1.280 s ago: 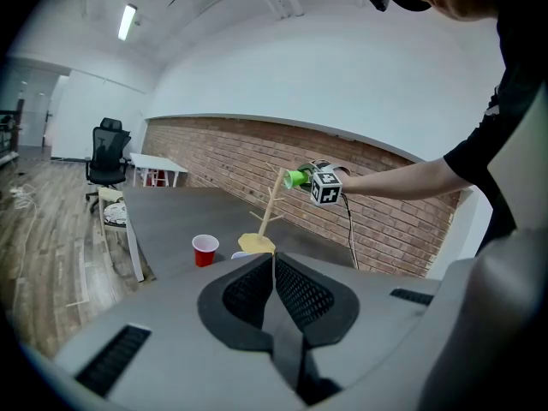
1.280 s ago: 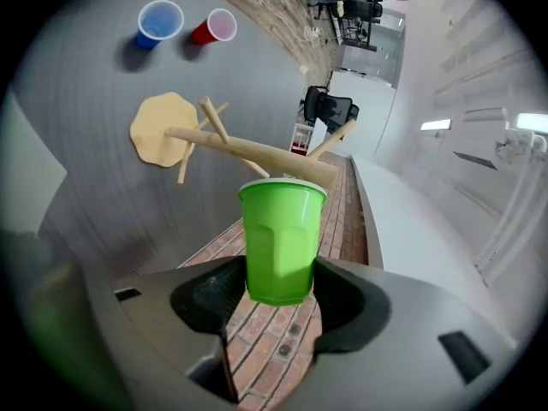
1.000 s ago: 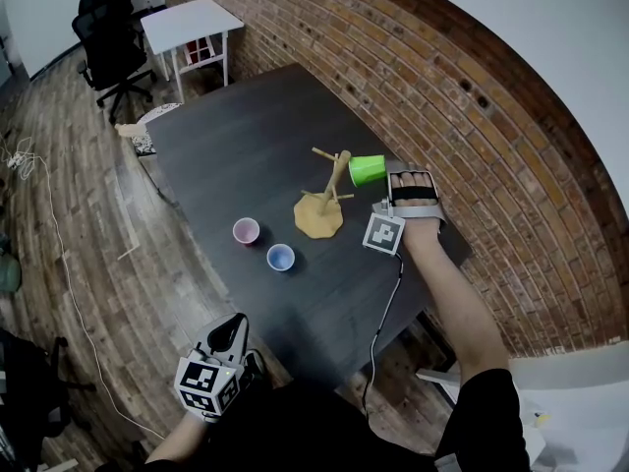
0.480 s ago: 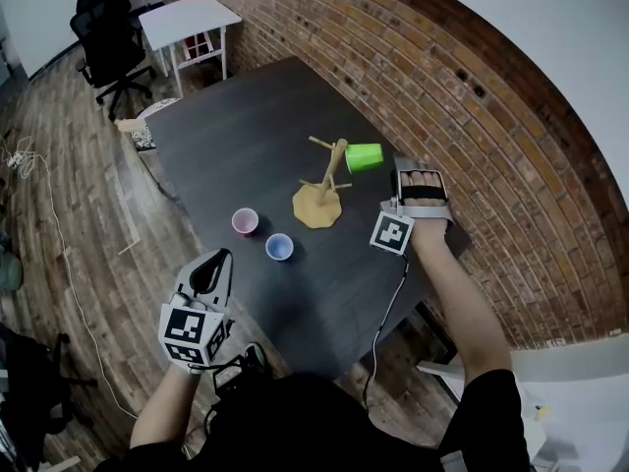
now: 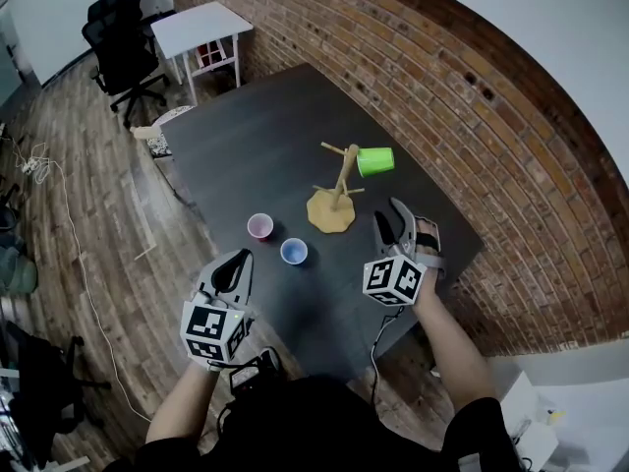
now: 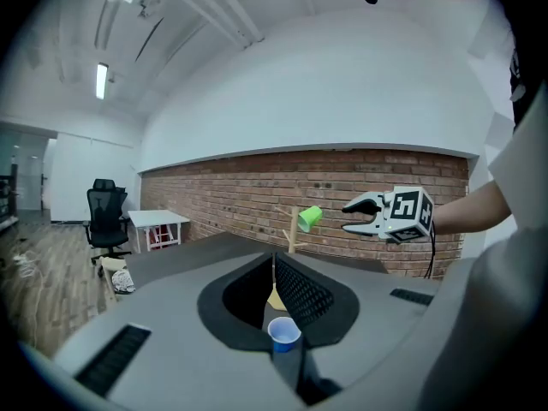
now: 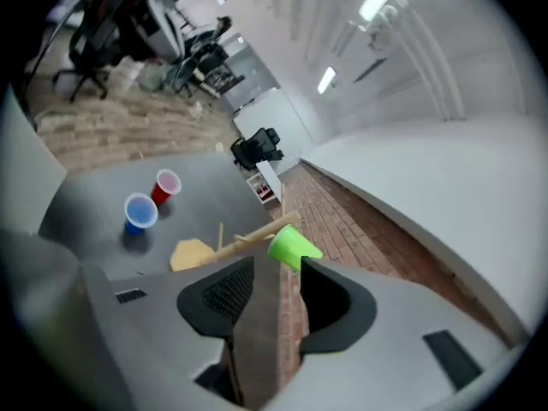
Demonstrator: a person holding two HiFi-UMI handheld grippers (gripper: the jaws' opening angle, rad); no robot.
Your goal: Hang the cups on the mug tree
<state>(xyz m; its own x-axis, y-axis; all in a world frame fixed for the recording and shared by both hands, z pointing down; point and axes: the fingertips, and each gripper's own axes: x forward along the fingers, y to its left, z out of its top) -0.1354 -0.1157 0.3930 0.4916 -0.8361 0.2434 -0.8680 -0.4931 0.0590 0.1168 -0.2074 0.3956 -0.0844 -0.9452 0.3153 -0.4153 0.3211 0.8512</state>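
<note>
Now green cup [image 5: 374, 161] is hung on tree [image 5: 339, 180], blue cup [image 5: 293, 252] and pink cup [image 5: 259, 226] left on table [image 5: 246, 146]; left claw [image 5: 236, 259] shut, right claw [image 5: 388, 212] apart but just narrowed, both empty; light cups could be toppled by a skewed grab

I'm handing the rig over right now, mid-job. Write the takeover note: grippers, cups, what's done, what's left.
Left gripper: shut, empty, by the table edge, with the blue cup ahead of it.
Right gripper: open, jaws have just been closing partway, nothing between them; beside the mug tree, not touching it.
Done: green cup hangs on an upper peg.
Left: red cup and blue cup stand upright, side by side on the table; both need hanging.
</note>
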